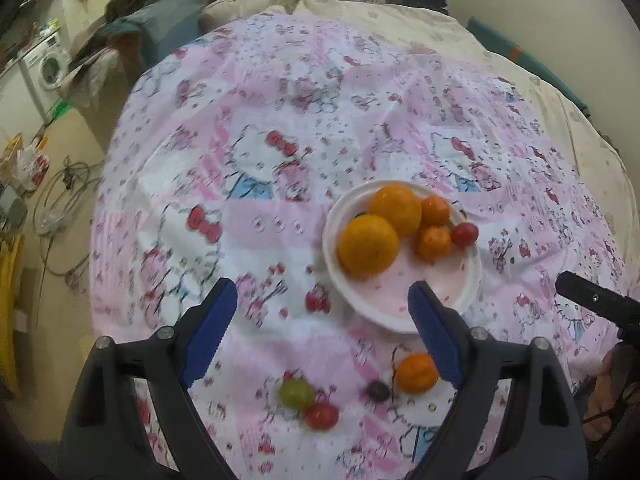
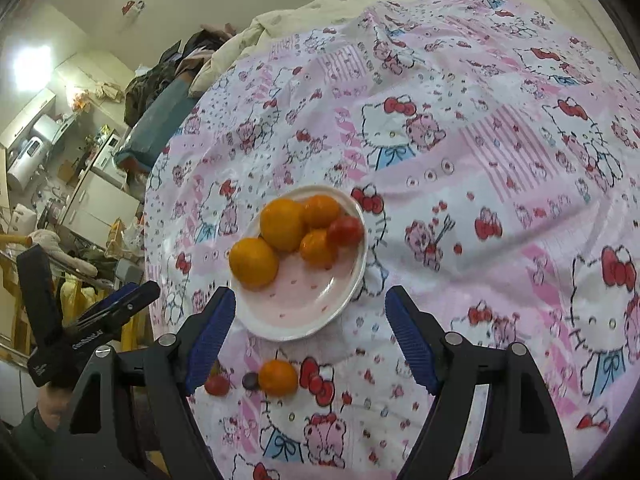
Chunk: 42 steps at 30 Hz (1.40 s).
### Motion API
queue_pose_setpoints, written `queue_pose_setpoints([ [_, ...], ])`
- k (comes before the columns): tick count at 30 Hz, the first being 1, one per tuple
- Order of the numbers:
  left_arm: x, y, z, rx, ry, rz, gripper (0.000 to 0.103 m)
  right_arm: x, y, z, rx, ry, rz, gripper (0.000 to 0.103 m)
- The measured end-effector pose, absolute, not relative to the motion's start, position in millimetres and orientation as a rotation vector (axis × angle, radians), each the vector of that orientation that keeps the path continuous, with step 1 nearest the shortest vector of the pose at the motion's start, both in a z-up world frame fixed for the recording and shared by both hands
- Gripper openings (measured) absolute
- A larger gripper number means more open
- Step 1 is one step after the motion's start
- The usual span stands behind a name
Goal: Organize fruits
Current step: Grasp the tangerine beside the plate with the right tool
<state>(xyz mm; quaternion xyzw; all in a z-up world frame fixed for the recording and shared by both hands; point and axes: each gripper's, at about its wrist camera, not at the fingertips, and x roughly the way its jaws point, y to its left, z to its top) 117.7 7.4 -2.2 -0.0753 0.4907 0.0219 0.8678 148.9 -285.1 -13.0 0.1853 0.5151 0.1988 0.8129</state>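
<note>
A white-and-pink plate (image 1: 432, 296) (image 2: 304, 308) sits on the patterned cloth and holds two large oranges (image 1: 368, 248) (image 2: 282, 224), two small tangerines (image 1: 433, 243) (image 2: 318, 248) and a red tomato (image 1: 465, 234) (image 2: 346, 230). On the cloth in front of the plate lie a tangerine (image 1: 416, 374) (image 2: 278, 377), a dark grape (image 1: 378, 391) (image 2: 250, 381), a red tomato (image 1: 321, 416) (image 2: 217, 385) and a green grape (image 1: 296, 393). My left gripper (image 1: 322, 298) is open and empty above these loose fruits. My right gripper (image 2: 310, 306) is open and empty over the plate's near rim.
The pink cartoon-print cloth (image 1: 280, 120) covers a bed, with a cream duvet (image 1: 400, 12) beyond it. Clothes pile up (image 1: 160, 8) at the far left. A washing machine (image 1: 44, 68) and cables (image 1: 60, 200) are on the floor to the left.
</note>
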Motion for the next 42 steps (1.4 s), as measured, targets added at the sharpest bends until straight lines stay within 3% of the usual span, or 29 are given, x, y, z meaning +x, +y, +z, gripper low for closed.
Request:
queue_pose_setpoints([
  [23,91.4,24.4,-13.5,-0.248,1.050,0.131,0.085,133.1,-250.7,-44.5,0.364,1.207,0.442,0.080],
  [28,93.8,28.1,-16.1,-0.275,1.065,0.146,0.085,132.6,-231.1,-70.0,0.348,1.316,0.490,0.080],
  [42,95.2,33.8,-19.5,-0.315,1.090,0.141,0.085,131.5,-167.5,-119.8,0.162,1.474,0.559,0.056],
])
